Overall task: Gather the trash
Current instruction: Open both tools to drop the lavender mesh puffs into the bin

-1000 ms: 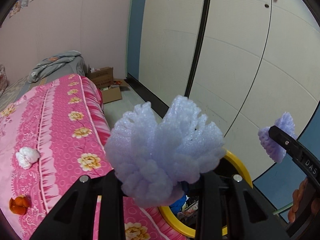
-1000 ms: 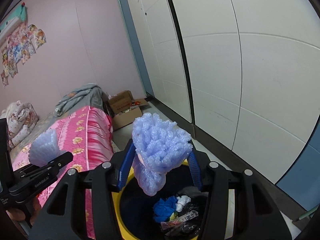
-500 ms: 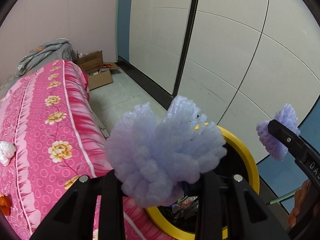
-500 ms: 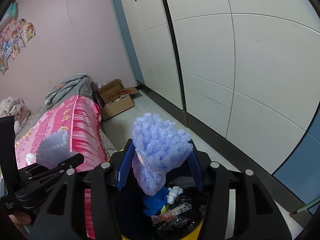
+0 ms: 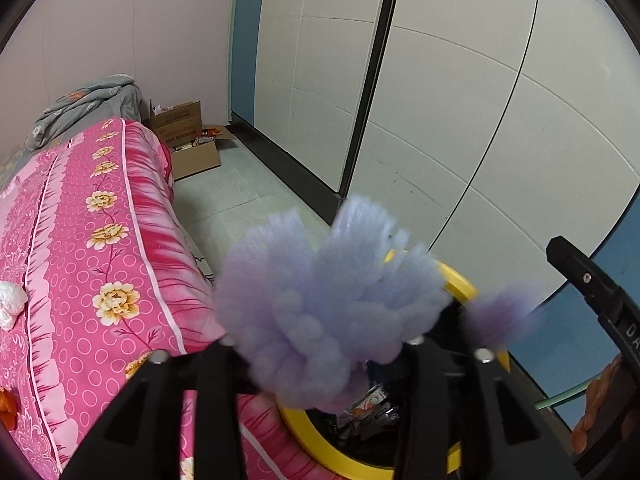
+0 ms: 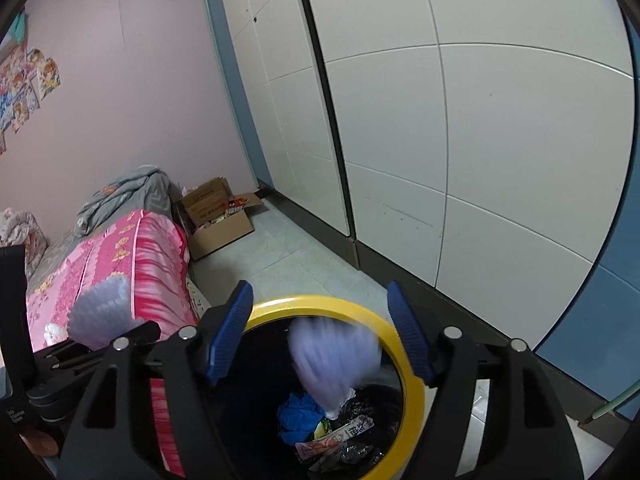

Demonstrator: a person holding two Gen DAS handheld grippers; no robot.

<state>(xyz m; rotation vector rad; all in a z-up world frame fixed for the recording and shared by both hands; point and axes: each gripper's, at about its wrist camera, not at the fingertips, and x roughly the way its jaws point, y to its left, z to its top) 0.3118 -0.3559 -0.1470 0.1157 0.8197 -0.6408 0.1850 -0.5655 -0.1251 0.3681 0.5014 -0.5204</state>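
Right gripper (image 6: 320, 330) jaws opening, its foam wad (image 6: 334, 360) already dropping into the yellow-rimmed bin (image 6: 416, 390); left gripper (image 5: 320, 354) jaws opening around a foam net (image 5: 320, 304) above the near rim; risk: it lands on the pink bedcover (image 5: 92, 248).

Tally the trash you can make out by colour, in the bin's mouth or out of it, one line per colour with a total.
Lavender foam wads: 2, one at the left gripper as its jaws open, one dropping blurred between the right gripper's opening jaws
White wads on the pink bedspread: 1
Orange pieces on the bedspread: 1
Blue items in the yellow-rimmed bin: 1
Total: 5
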